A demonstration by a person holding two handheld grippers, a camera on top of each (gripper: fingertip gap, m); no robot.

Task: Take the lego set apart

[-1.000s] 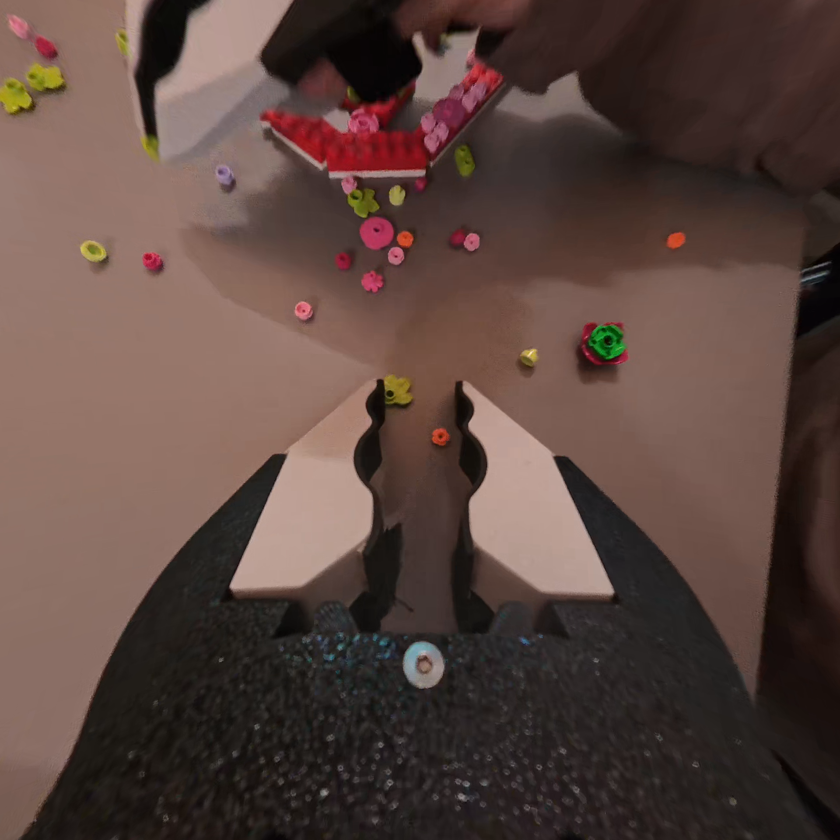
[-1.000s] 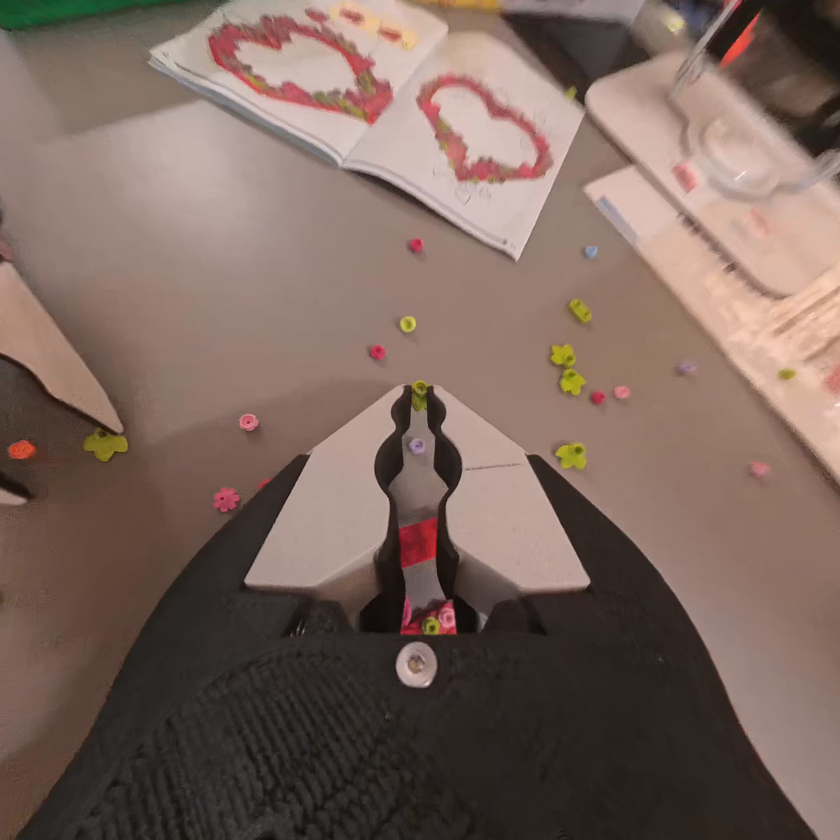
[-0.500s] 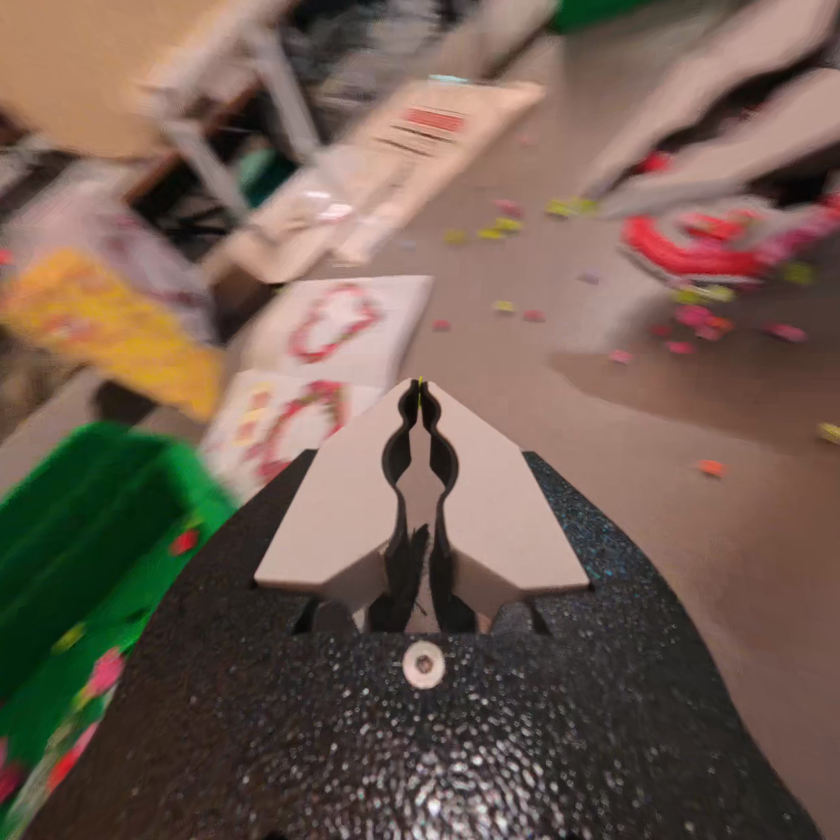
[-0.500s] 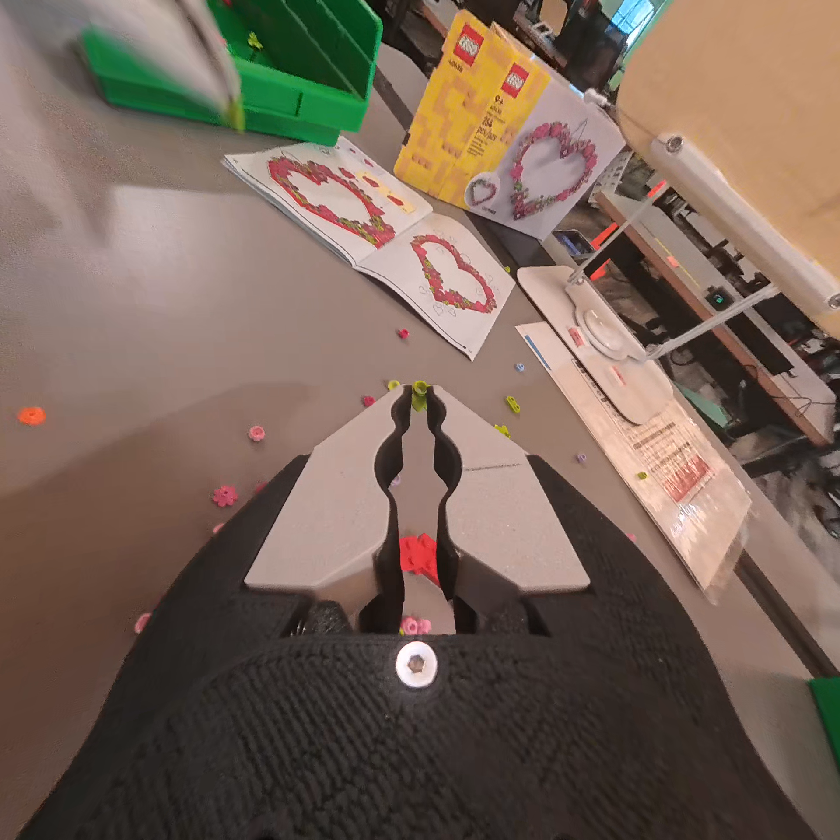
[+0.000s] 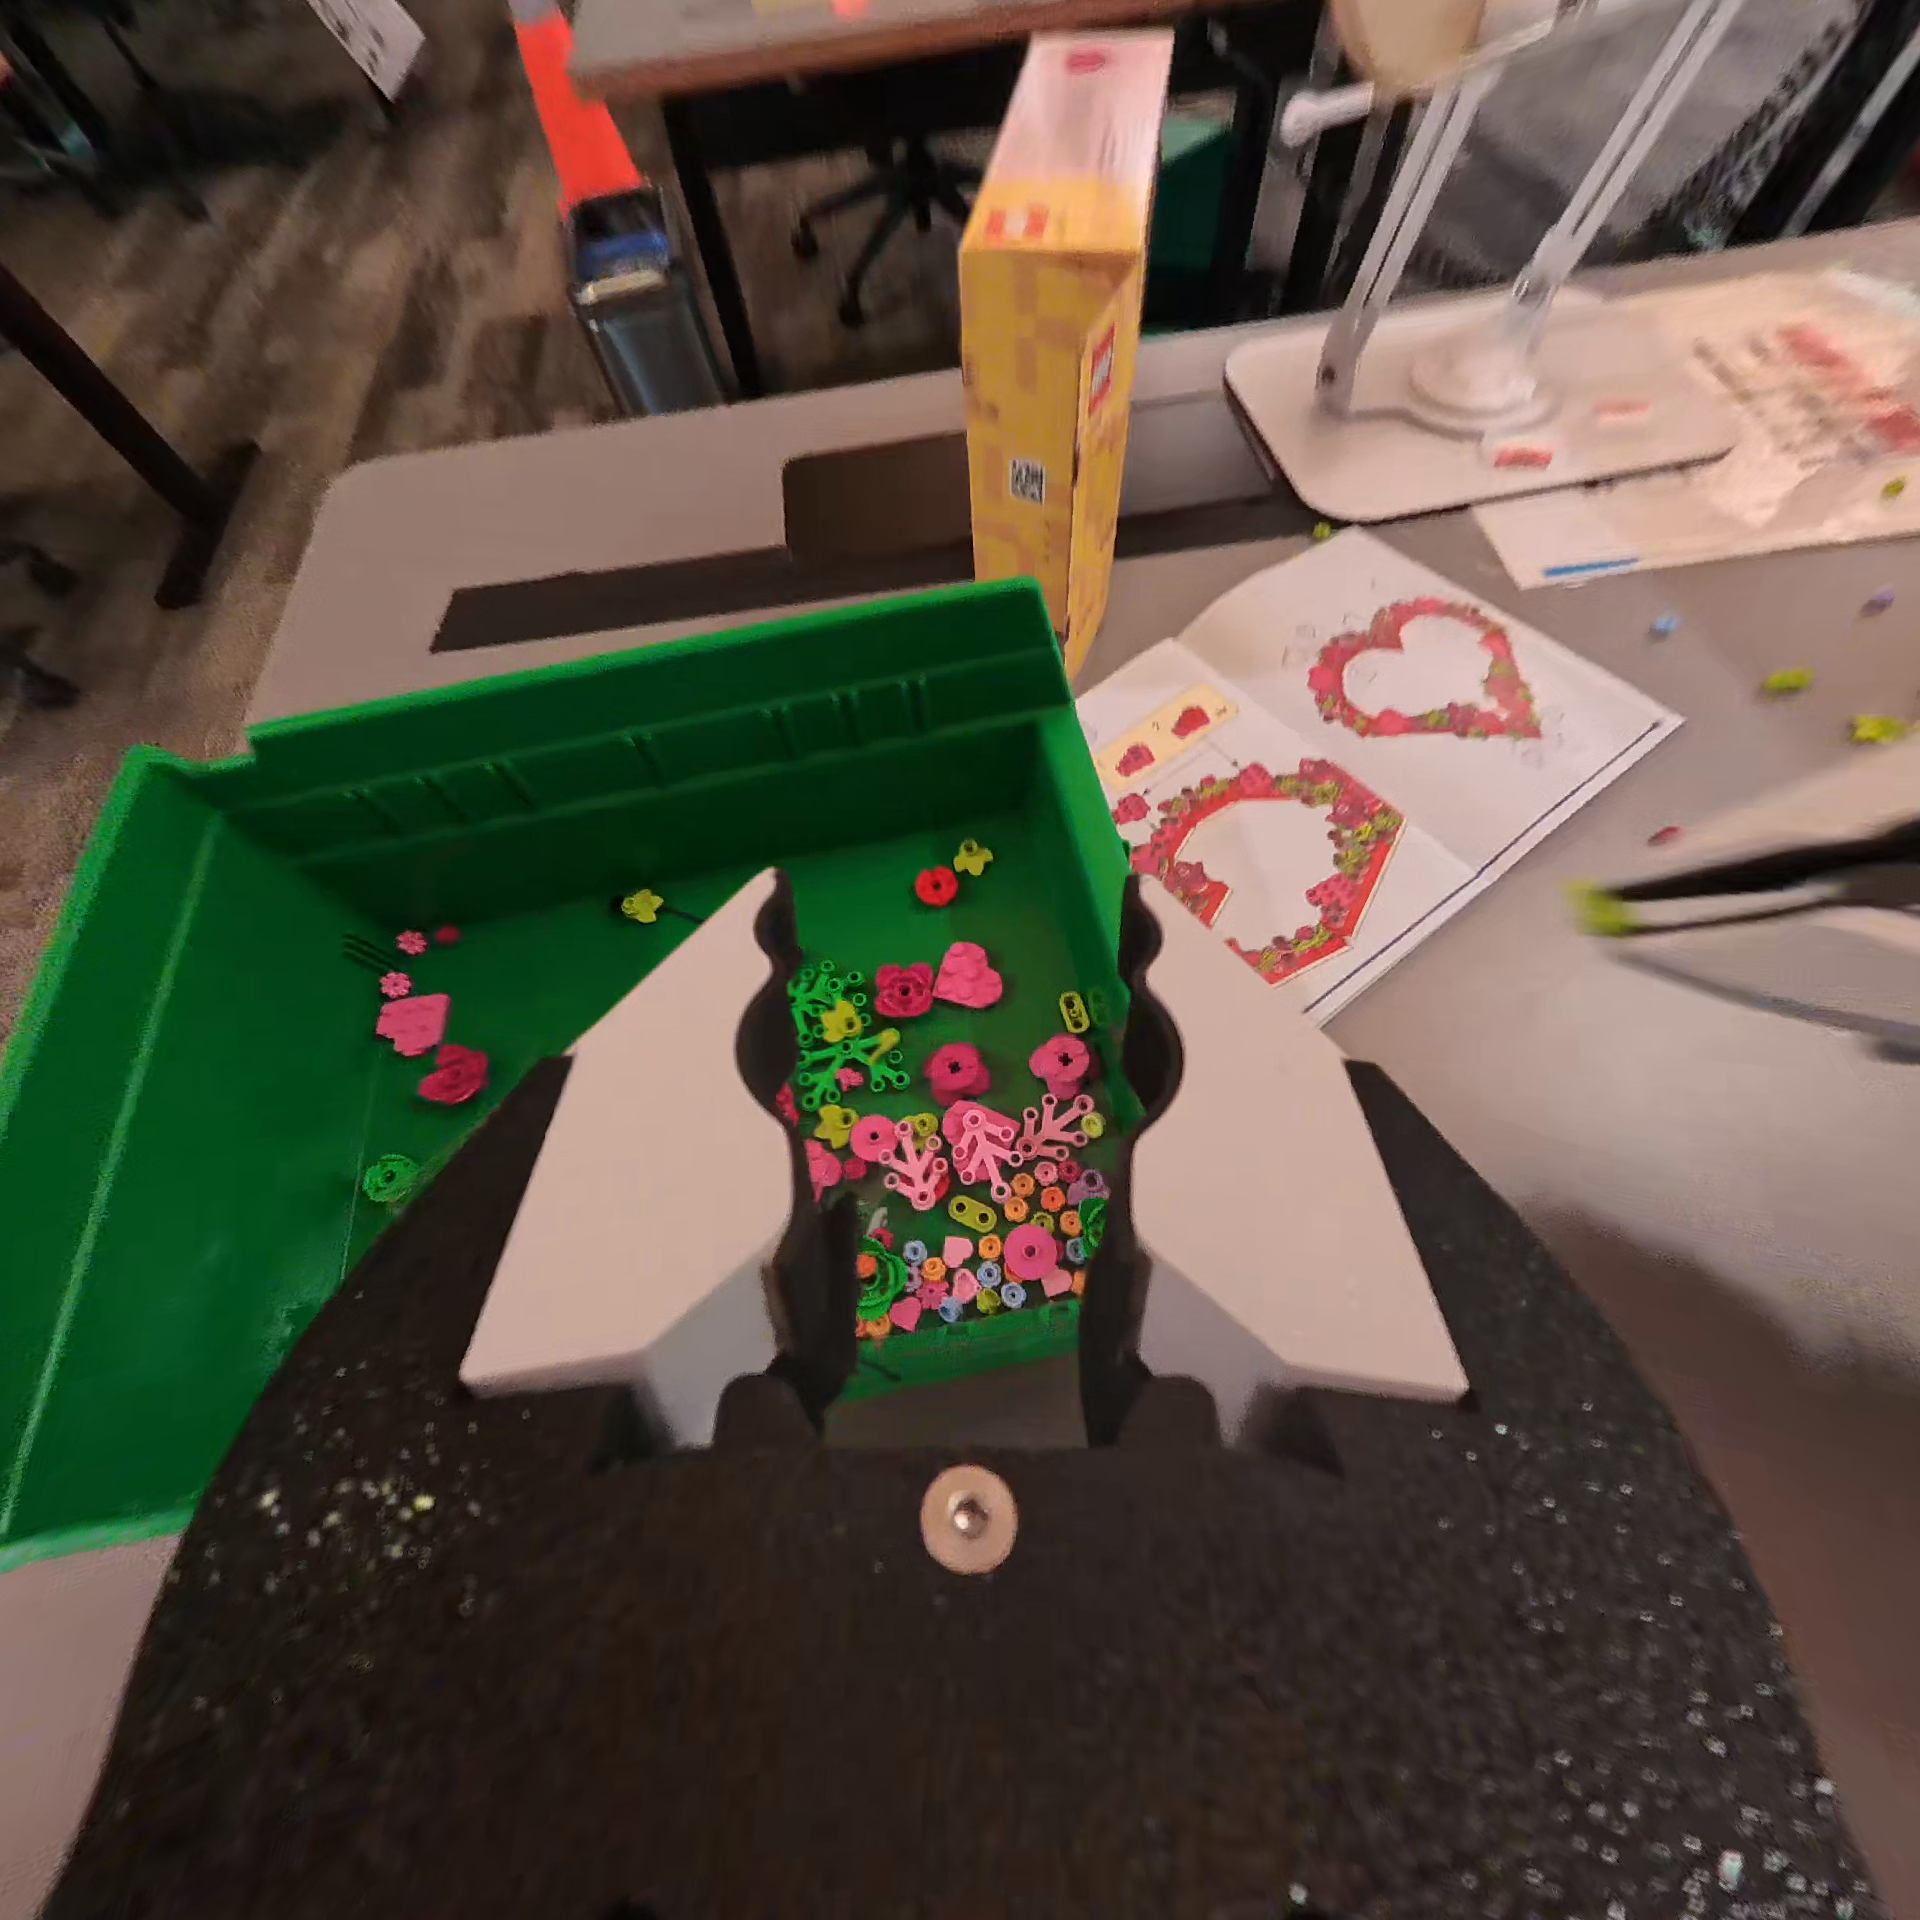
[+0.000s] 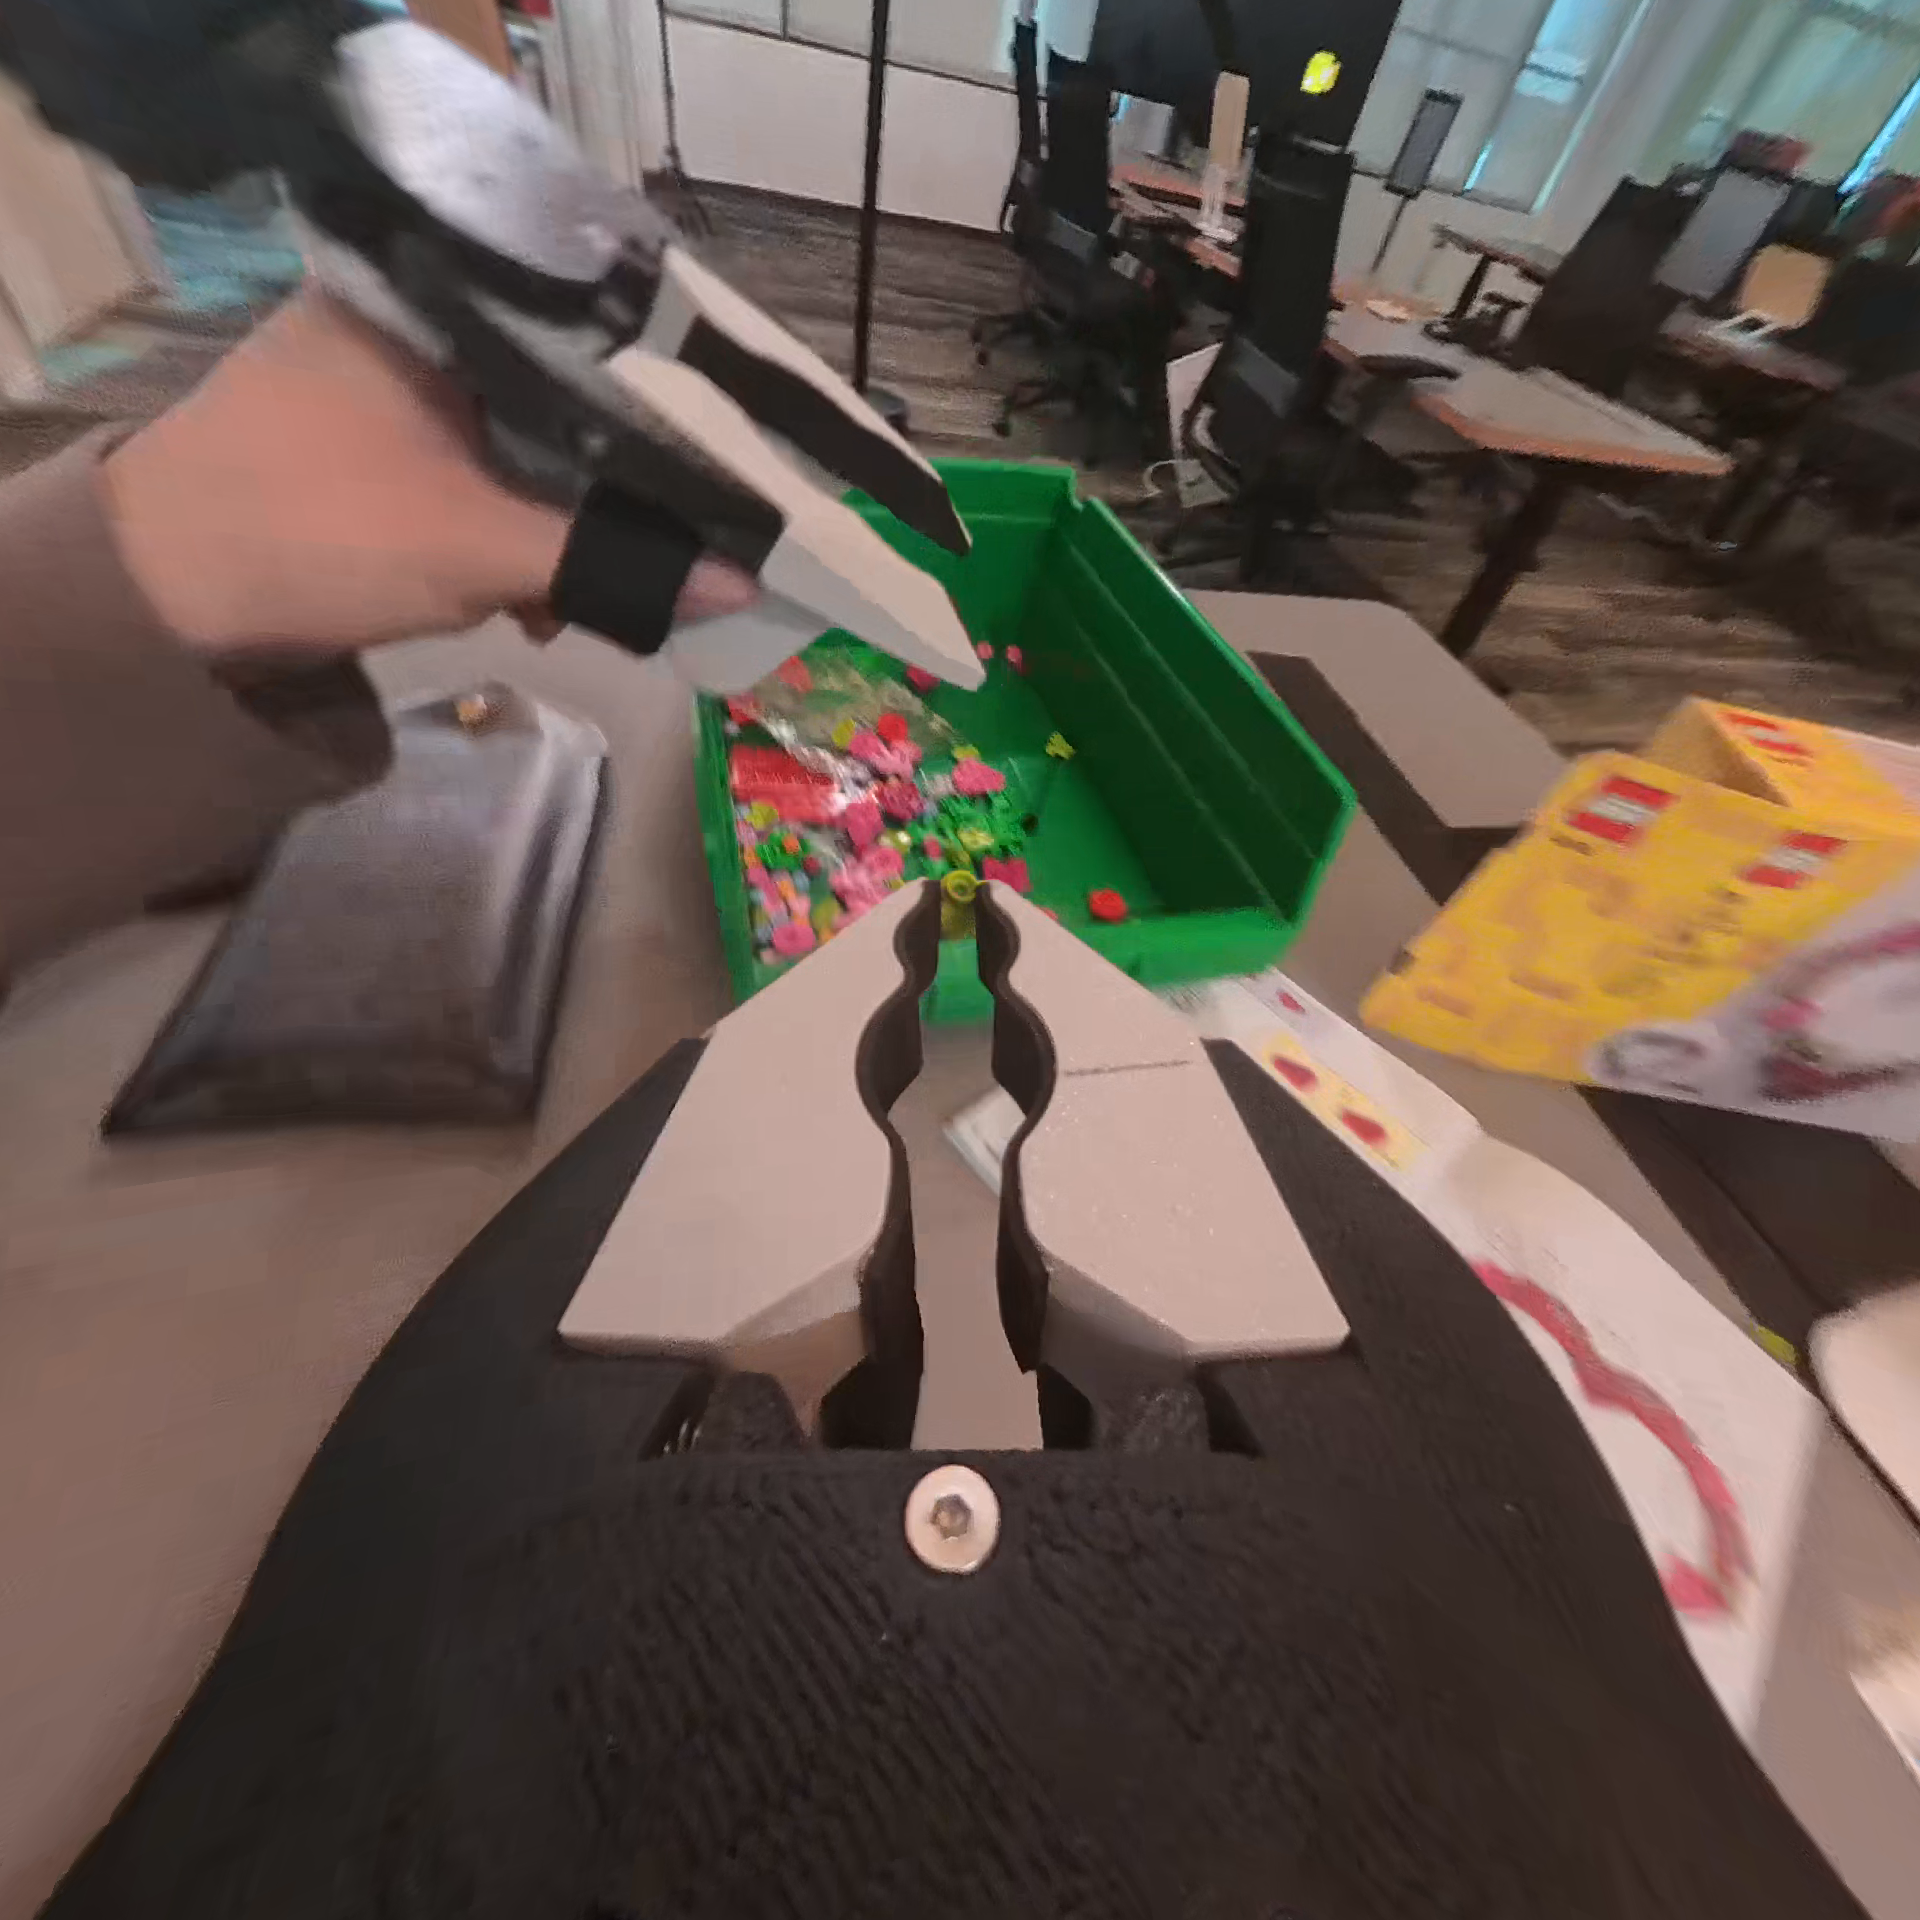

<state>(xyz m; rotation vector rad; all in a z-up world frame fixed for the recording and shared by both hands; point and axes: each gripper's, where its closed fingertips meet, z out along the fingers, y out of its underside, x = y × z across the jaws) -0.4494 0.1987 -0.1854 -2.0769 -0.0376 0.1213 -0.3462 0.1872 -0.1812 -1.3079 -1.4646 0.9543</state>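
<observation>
Seemingly done with its drop, the left gripper [image 5: 951,925] hangs over the green bin [image 5: 644,727] in the left wrist view, its jaws spread wide with nothing between them. Below lies a heap of loose lego pieces [image 5: 956,1153]: pink flowers, green sprigs, small orange and blue studs. An open instruction booklet [image 5: 1351,790] and a yellow box [image 5: 1049,343] sit just beside the bin on the grey table [image 5: 1558,1143]. At the right edge the right gripper [image 5: 1600,906] shows, blurred, with a lime speck at its tip.

Next, the right wrist view: the right gripper's own jaws are nearly closed, pinching a tiny lime-green piece [image 6: 958,889] at the very tips, short of the bin's near wall. The left gripper hovers above the bin.

Such a piece is likely featherlight, rigid and smooth plastic (easy to flick away), so only a tip pinch across its flat sides would seem to hold it.
</observation>
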